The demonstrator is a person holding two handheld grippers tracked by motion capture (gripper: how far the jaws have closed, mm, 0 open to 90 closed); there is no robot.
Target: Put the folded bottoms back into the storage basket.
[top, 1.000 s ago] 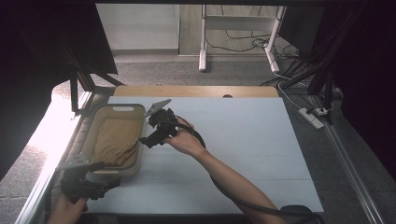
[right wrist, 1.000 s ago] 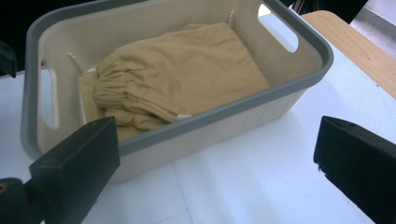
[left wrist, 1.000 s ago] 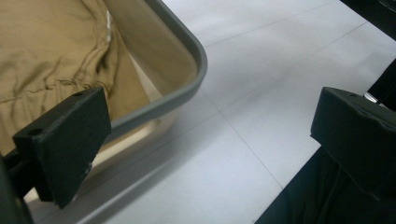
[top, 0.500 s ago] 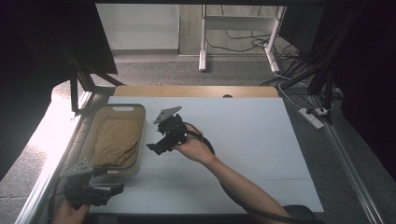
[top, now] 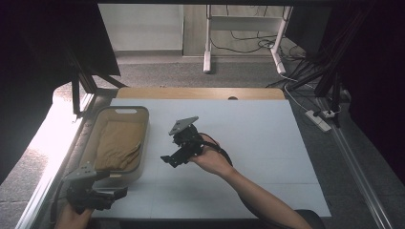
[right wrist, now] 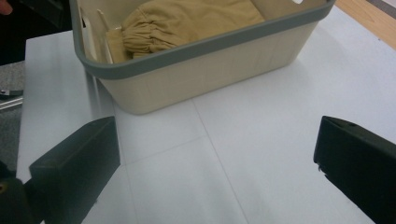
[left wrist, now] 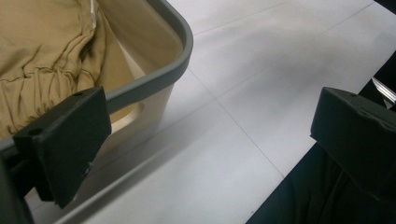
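White desk [top: 267,143]; basket [top: 143,125] laid lengthwise front-to-back at left edge, tan cloth [top: 118,143] folded inside. Both hand-held grippers, right [top: 173,160] and left [top: 117,193], held released, empty.

1 bin [top: 138,125], 1 tan cloth [top: 117,143] in it, 2 claws: left claw [top: 113,196], right claw [top: 170,161].

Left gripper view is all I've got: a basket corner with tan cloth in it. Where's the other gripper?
Observer: The right gripper is over the white table, just right of the basket, per the high view.
Operator: Is it holding anything?
Observer: No. In the right gripper view its jaws stand wide apart with bare table between them.
Operator: Is there more in the basket than my corner shows?
Observer: The cloth covers most of the basket floor; nothing else visible inside.
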